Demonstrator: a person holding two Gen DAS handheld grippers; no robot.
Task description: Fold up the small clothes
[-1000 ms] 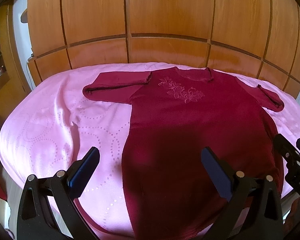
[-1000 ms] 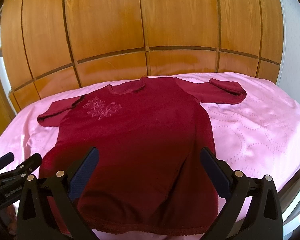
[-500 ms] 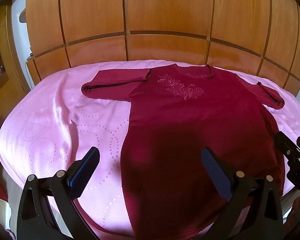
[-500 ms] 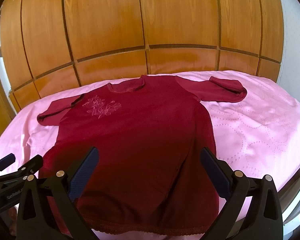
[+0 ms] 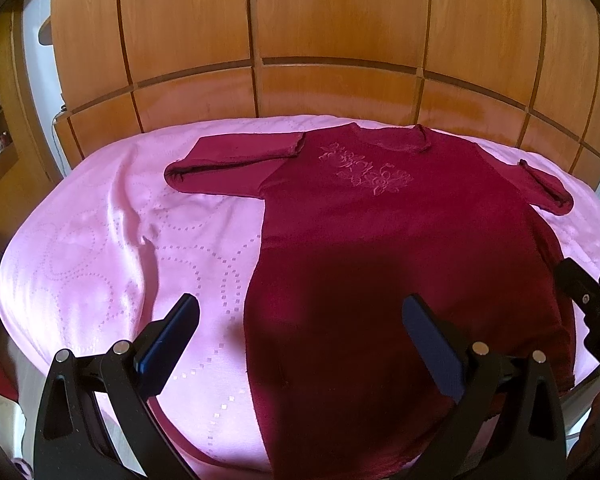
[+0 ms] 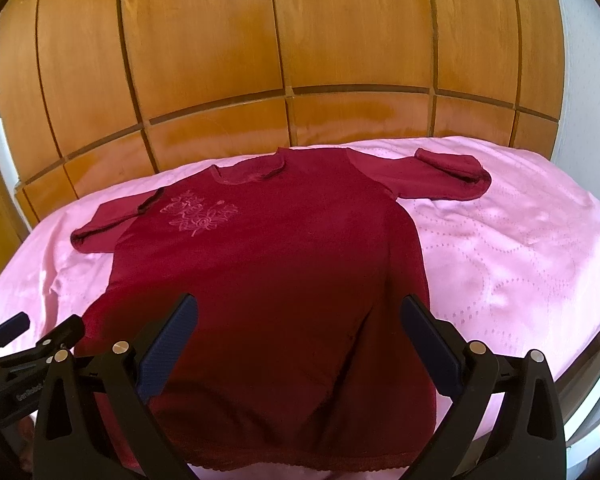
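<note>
Left wrist view shows the maroon top sitting slightly lower in frame than a second ago, so the left gripper has barely drifted; folding has not begun. It lies flat on the pink bed cover, sleeves spread. Both the left gripper and the right gripper hover wide open and empty. Wooden wardrobe doors stand behind; nothing blocks the top.
</note>
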